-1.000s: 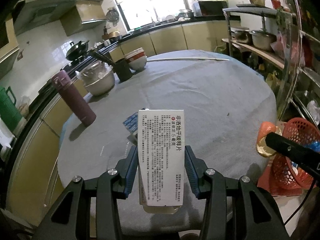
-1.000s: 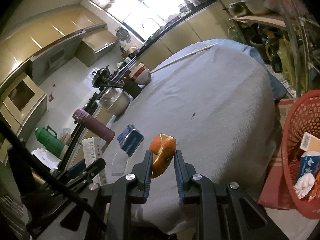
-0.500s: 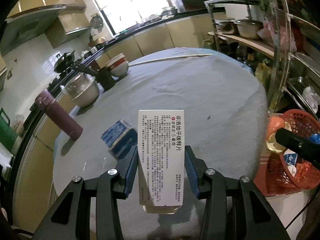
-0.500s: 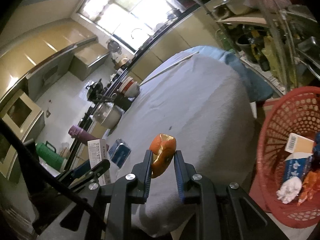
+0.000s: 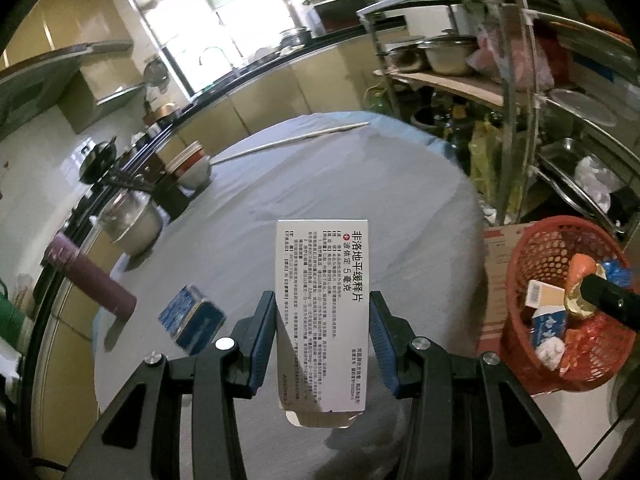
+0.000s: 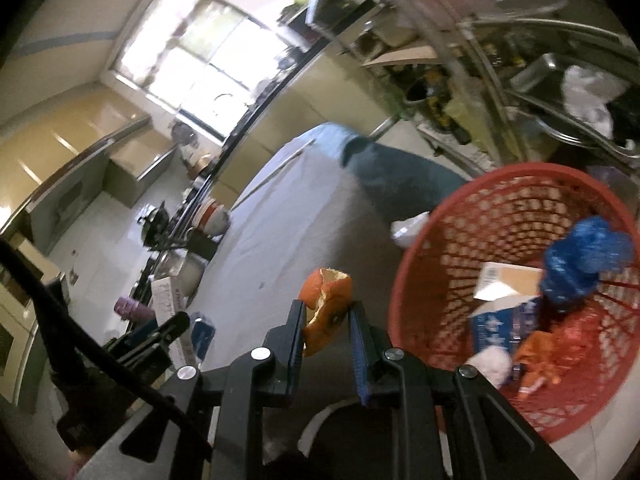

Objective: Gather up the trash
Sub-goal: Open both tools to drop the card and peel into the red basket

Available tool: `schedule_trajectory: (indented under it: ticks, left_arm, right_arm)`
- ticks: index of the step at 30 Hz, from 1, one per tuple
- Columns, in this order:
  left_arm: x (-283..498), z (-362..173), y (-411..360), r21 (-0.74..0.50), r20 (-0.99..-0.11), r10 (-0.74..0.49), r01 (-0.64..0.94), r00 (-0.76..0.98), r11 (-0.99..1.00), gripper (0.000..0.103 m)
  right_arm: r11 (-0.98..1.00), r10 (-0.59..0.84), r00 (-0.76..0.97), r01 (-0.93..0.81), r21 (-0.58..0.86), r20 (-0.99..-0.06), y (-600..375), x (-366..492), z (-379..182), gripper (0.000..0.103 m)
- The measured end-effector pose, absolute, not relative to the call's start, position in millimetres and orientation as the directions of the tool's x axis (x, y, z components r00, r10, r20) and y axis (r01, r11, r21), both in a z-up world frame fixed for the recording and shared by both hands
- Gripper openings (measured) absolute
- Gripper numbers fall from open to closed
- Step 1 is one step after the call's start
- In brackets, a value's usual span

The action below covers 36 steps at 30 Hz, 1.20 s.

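A white medicine box [image 5: 322,312] printed with black text stands upright between the blue pads of my left gripper [image 5: 322,316], which is shut on it above the grey-clothed table [image 5: 320,184]. My right gripper [image 6: 326,322] is shut on a piece of orange peel [image 6: 326,308], just left of the red mesh basket [image 6: 516,208]. In the left wrist view the same peel [image 5: 582,276] hangs over the basket [image 5: 560,240] at the right. The basket holds boxes, a blue bag and white paper. A blue carton [image 5: 192,320] lies on the table.
A purple flask [image 5: 88,280], a steel pot [image 5: 128,220], stacked bowls [image 5: 192,164] and a long stick [image 5: 288,142] sit along the table's left and far side. A metal rack with pots [image 5: 520,80] stands to the right. The basket rests on cardboard [image 5: 496,256] on the floor.
Both grippers have swung to the right with their loads. The red basket has come closer and fills the right of the right wrist view; the peel now hangs at its rim.
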State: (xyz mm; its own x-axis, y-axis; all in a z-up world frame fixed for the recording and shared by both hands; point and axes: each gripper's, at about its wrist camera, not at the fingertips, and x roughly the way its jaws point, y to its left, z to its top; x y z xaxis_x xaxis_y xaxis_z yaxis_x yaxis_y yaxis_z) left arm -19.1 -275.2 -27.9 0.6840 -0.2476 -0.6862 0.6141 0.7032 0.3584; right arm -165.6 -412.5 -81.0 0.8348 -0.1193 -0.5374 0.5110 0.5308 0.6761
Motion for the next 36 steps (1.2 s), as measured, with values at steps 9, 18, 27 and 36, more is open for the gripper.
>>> schedule_trajectory:
  ticks: [9, 18, 27, 36]
  left_arm:
    - [-47, -27, -318, 0.351, -0.694, -0.317, 0.688, 0.647, 0.635, 0.047]
    - [-72, -39, -359, 0.297, -0.754, -0.374, 0.788, 0.54, 0.539, 0.047]
    - [-93, -64, -398, 0.085, -0.866, -0.427, 0.919, 0.259, 0.384, 0.048]
    - [-86, -70, -391, 0.038, -0.883, -0.423, 0.929, 0.204, 0.368, 0.059]
  right_arm:
    - [0.46, -0.181, 0.804, 0.578, 0.674, -0.566, -436, -213, -90, 0.023]
    - [0.38, -0.206, 0.76, 0.642, 0.666, -0.616, -450, -247, -105, 0.026]
    - [0.281, -0.176, 0.734, 0.676, 0.682, -0.655, -460, -267, -118, 0.027]
    - [0.26, -0.22, 0.736, 0.676, 0.689, -0.64, -461, -278, -115, 0.06]
